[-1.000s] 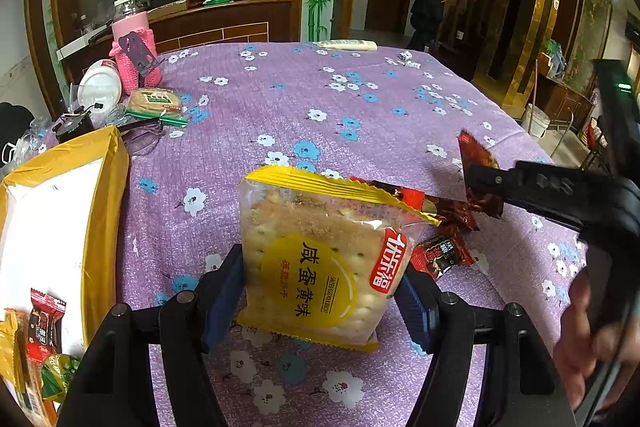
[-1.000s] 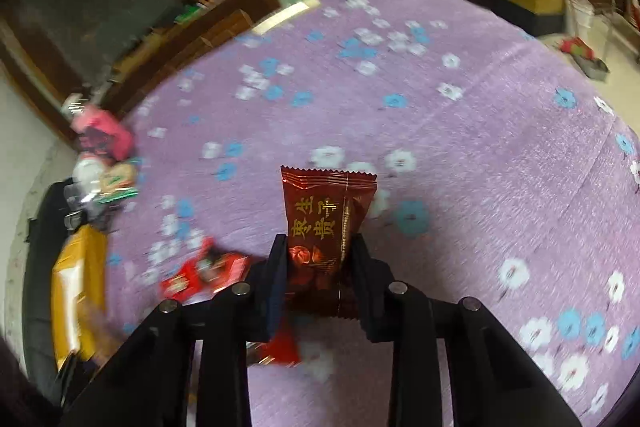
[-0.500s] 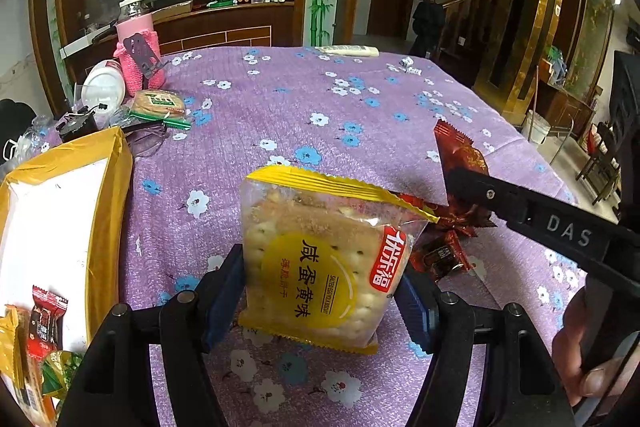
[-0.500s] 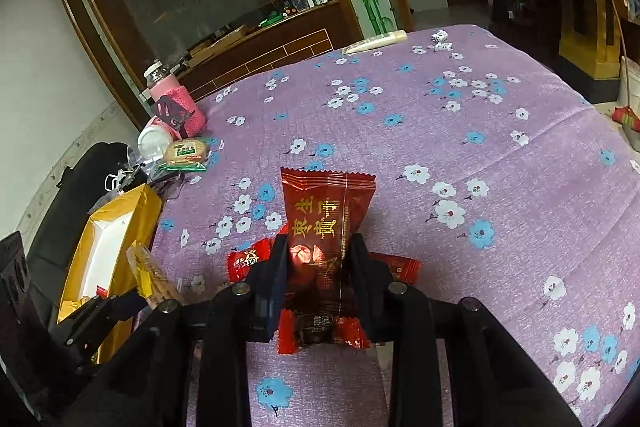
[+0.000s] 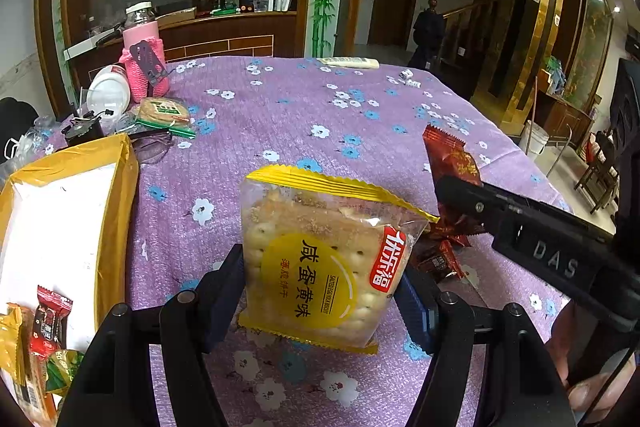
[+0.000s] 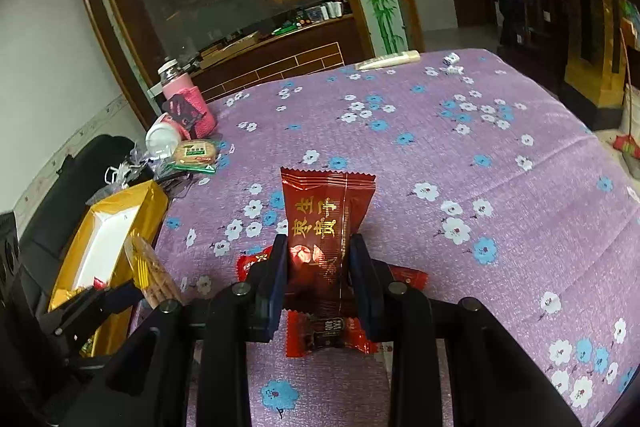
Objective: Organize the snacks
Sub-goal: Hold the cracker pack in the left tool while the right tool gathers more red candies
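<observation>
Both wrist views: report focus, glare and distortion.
Left wrist view: sharp; bright glare on the cracker packet held in the left tool; door frames bow from the fisheye.
Right wrist view: sharp, no motion blur; sheen on the red candy packet in the right tool; table edge curves.

The cracker packet (image 5: 320, 267) was glossy clear plastic with a yellow printed band. The red candy wrapper (image 6: 326, 227) shone like foil. The tablecloth (image 6: 480, 155) looked a matt, rough-woven purple fabric. The box (image 5: 116, 195) had shiny gold walls.
</observation>
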A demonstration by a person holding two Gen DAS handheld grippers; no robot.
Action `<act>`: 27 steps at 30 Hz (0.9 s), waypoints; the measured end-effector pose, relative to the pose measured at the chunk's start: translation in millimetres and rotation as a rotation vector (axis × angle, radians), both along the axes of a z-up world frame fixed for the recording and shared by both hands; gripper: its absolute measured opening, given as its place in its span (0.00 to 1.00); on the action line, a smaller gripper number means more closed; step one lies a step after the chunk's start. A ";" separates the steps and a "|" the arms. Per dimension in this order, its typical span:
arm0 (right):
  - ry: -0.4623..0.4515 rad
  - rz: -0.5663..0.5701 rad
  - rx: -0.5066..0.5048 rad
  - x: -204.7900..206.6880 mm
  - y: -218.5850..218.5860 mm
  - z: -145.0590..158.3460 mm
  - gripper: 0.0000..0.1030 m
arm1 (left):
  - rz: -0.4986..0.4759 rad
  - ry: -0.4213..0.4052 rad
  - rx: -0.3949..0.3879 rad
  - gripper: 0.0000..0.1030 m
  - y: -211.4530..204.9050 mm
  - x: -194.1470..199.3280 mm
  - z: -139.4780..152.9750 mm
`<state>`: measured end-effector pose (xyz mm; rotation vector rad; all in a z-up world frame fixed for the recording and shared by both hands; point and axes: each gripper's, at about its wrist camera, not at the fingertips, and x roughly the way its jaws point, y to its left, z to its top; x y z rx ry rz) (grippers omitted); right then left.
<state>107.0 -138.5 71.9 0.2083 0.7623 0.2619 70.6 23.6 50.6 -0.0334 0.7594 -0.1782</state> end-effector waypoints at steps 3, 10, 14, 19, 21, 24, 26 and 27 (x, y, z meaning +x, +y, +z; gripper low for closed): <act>-0.013 0.022 0.002 -1.7 4.2 2.0 0.28 | 0.015 -0.007 -0.015 0.71 5.3 -0.6 3.1; -0.046 0.046 -0.005 -6.4 10.9 7.0 0.28 | 0.036 -0.014 -0.022 0.71 10.3 -0.8 5.2; -0.052 0.044 0.007 -7.5 8.4 9.4 0.26 | 0.030 -0.001 -0.016 0.71 8.4 0.6 2.1; -0.050 -0.024 0.041 -3.5 -11.6 12.8 0.26 | 0.018 0.027 0.005 0.71 5.2 4.9 -4.8; -0.036 -0.042 0.068 -1.5 -18.5 11.1 0.26 | 0.002 0.043 0.002 0.71 3.7 5.7 -6.5; -0.012 -0.055 0.111 1.2 -26.0 8.4 0.26 | -0.008 0.061 0.007 0.71 1.8 7.4 -9.3; -0.012 -0.062 0.116 1.5 -28.6 8.3 0.26 | -0.013 0.070 0.014 0.71 -0.5 7.6 -11.1; -0.013 -0.064 0.116 1.3 -29.0 8.6 0.26 | -0.016 0.070 0.019 0.71 -1.4 7.3 -11.8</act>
